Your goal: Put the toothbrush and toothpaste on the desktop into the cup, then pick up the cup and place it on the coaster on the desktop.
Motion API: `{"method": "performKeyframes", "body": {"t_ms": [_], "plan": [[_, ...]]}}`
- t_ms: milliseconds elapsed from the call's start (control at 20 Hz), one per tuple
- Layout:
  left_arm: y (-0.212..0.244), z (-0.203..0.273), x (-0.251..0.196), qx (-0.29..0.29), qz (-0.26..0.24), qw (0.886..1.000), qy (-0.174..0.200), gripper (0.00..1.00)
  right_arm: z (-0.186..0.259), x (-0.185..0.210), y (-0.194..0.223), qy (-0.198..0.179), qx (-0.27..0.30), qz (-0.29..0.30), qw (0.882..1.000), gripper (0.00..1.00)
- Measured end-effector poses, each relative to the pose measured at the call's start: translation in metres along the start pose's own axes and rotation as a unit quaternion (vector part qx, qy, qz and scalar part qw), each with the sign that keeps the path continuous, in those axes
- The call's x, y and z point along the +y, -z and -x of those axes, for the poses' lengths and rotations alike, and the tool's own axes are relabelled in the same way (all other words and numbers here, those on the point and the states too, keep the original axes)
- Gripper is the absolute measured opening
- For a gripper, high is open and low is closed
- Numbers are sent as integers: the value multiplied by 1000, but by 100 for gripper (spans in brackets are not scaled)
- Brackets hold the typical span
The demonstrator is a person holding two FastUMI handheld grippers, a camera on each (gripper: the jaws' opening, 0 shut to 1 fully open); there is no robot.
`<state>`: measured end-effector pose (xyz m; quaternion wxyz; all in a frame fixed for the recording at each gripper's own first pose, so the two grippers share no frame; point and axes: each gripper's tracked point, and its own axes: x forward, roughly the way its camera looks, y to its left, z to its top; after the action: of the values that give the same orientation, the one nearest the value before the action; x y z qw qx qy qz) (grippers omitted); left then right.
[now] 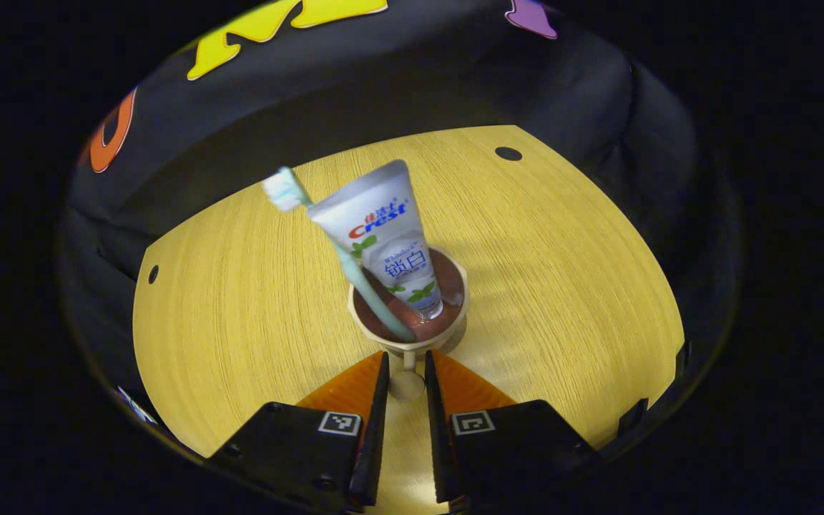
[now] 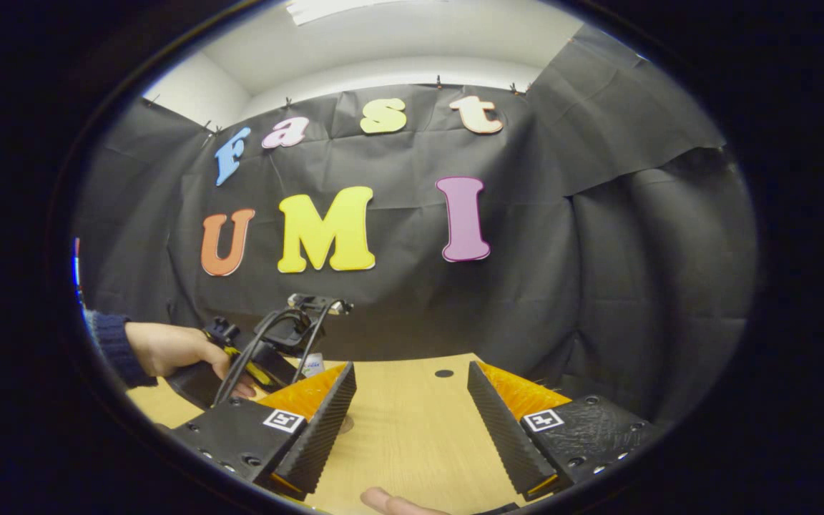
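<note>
On the tabletop (image 1: 240,300) stands the cup (image 1: 448,336) (toothbrush (image 1: 355,275) and toothpaste (image 1: 390,236) inside), its handle (image 1: 409,360) pinched by the left claw (image 1: 406,368). Well apart, the right claw (image 2: 412,400) hangs open, holding nothing.

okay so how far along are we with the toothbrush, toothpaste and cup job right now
Done: the toothbrush and toothpaste both stand in the cup. In hand: the left gripper is closed on the cup's handle, while the right gripper is open and holds nothing. Left: setting the cup on the coaster.
</note>
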<state>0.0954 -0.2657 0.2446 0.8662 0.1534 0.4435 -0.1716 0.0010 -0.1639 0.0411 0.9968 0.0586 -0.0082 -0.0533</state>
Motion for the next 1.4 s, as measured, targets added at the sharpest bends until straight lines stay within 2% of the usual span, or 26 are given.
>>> {"method": "performKeyframes", "body": {"t_ms": [200, 450, 500, 550, 600, 900, 950, 1000, 1100, 1200, 1250, 1350, 1400], "plan": [[-31, 78, 17, -53, 13, 999, 2, 32, 0, 2, 3, 1, 2, 5, 1000, 95], [-77, 172, 51, -142, 26, 990, -3, 34, -2, 9, 10, 3, 7, 14, 1000, 95], [-84, 188, 56, -156, 29, 987, -1, 26, -2, 11, 12, 0, 9, 15, 1000, 95], [-1, 135, 74, -170, 29, 985, 5, 35, -1, 16, 14, -4, 12, 16, 1000, 95], [-65, 193, 47, -180, 28, 983, 8, 35, -1, 20, 16, -9, 14, 18, 1000, 95], [-44, 225, 61, -254, 20, 967, -16, 45, 1, 37, 23, -15, 12, 43, 999, 95], [-43, 230, 61, -272, 20, 962, -18, 49, 1, 40, 24, -18, 14, 44, 999, 95], [-42, 234, 60, -290, 24, 957, -20, 59, 3, 44, 26, -22, 17, 44, 999, 95], [-34, 242, 66, -322, 41, 945, -29, 71, 3, 49, 29, -24, 19, 47, 998, 95], [-29, 249, 72, -350, 55, 934, -39, 78, 5, 55, 31, -27, 20, 46, 998, 95], [-29, 252, 76, -364, 56, 929, -44, 86, 6, 58, 32, -27, 20, 46, 998, 95], [-31, 253, 78, -381, 58, 921, -46, 89, 6, 64, 36, -29, 20, 51, 998, 95], [-31, 252, 81, -381, 56, 922, -50, 89, 7, 68, 38, -30, 19, 55, 998, 95]]}}
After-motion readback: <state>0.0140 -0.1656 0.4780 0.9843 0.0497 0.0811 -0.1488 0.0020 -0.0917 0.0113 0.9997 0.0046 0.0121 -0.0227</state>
